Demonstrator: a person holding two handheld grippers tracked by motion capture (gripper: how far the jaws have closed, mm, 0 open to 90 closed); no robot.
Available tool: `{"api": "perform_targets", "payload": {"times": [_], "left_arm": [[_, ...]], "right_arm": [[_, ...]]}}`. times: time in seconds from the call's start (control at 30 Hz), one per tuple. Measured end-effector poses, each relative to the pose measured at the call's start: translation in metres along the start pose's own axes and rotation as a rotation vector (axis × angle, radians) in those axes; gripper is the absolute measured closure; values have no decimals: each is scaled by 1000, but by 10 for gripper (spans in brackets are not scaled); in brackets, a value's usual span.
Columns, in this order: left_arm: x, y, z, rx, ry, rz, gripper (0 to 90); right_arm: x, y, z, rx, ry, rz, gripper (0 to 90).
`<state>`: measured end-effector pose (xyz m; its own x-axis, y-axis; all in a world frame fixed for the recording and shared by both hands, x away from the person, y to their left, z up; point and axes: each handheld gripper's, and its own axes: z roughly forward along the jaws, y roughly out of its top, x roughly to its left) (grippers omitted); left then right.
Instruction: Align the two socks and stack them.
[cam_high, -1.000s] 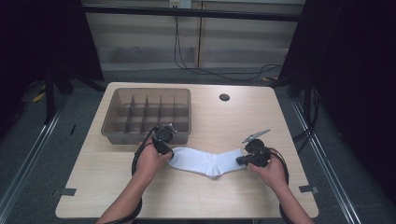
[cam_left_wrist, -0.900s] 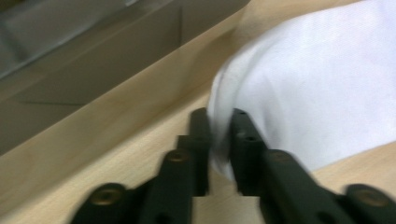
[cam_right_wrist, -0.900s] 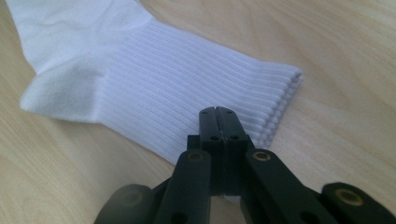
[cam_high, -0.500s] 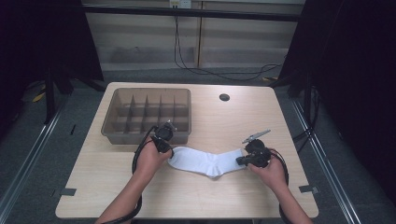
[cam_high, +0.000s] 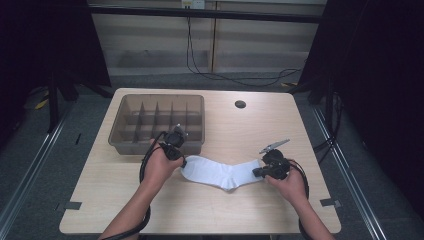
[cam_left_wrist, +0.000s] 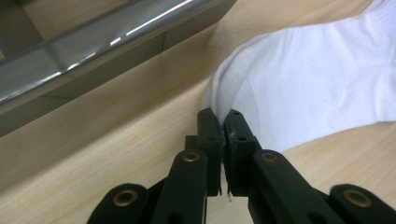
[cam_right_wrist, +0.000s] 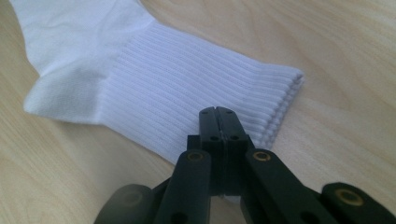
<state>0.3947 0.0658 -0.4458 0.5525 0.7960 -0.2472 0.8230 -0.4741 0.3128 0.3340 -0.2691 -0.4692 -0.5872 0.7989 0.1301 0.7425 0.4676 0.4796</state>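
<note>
Both grippers clamped on the white sock (cam_high: 222, 171), one at each end.

Sock lies flat on the table (cam_high: 250, 130), in the near half, roughly midway between the left and right edges, bent in a shallow V. Left gripper (cam_high: 183, 162): jaws have just closed, now pinching the toe-end edge, fabric bunched between the pads (cam_left_wrist: 208, 128). Right gripper (cam_high: 256, 173): jaws pressed together low over the ribbed cuff at the sock's right end; cuff edge goes under the tips in the right gripper view (cam_right_wrist: 219, 122). Grey divided tray (cam_high: 197, 143) sits in the far-left part of the table, its near wall just beyond the left gripper, not touching the sock. Small dark round hole (cam_high: 240, 104) near the far edge.
</note>
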Motion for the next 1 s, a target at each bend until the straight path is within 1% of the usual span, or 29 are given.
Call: {"api": "perform_targets", "payload": {"times": [0.07,0.13,0.23,0.3,0.37,0.47,0.5,0.53,0.57,0.6,0.63,0.67,0.7,0.77,0.83,1.0], "left_arm": [[-2,2,-5,1,-2,-1,871],[-3,3,-7,1,-2,5,871],[-4,4,-9,-1,-4,4,871],[-4,5,-13,0,2,9,871],[-3,5,-18,-1,6,9,871],[-2,6,-21,-2,6,8,871],[-2,6,-22,3,7,9,871],[-1,6,-22,1,8,10,871],[-1,6,-23,1,11,12,871],[-1,6,-24,2,11,11,871],[-1,6,-24,2,11,11,870],[-1,7,-25,1,7,12,871],[-1,7,-27,3,0,8,870],[-2,8,-27,4,4,11,870],[-3,9,-28,4,1,8,870],[-6,12,-31,3,2,8,871]], "right_arm": [[1,0,0,3,0,1,900],[1,0,-1,2,2,-1,900],[2,1,-2,1,0,2,900],[2,2,-7,-9,-6,0,900],[-2,4,-16,-34,-18,15,900],[-6,3,-21,-46,-25,19,900],[-9,1,-23,-49,-36,31,900],[-9,1,-23,-49,-36,31,900],[-10,0,-24,-45,-34,44,900],[-13,-2,-22,-34,-43,50,900],[-13,-2,-22,-34,-43,50,900],[-14,-3,-20,-21,-46,47,900],[-14,-3,-18,-14,-45,45,900],[-13,-4,-16,-7,-47,41,900],[-11,-4,-10,14,-44,30,900],[-8,-4,-7,11,-23,34,900]]}}
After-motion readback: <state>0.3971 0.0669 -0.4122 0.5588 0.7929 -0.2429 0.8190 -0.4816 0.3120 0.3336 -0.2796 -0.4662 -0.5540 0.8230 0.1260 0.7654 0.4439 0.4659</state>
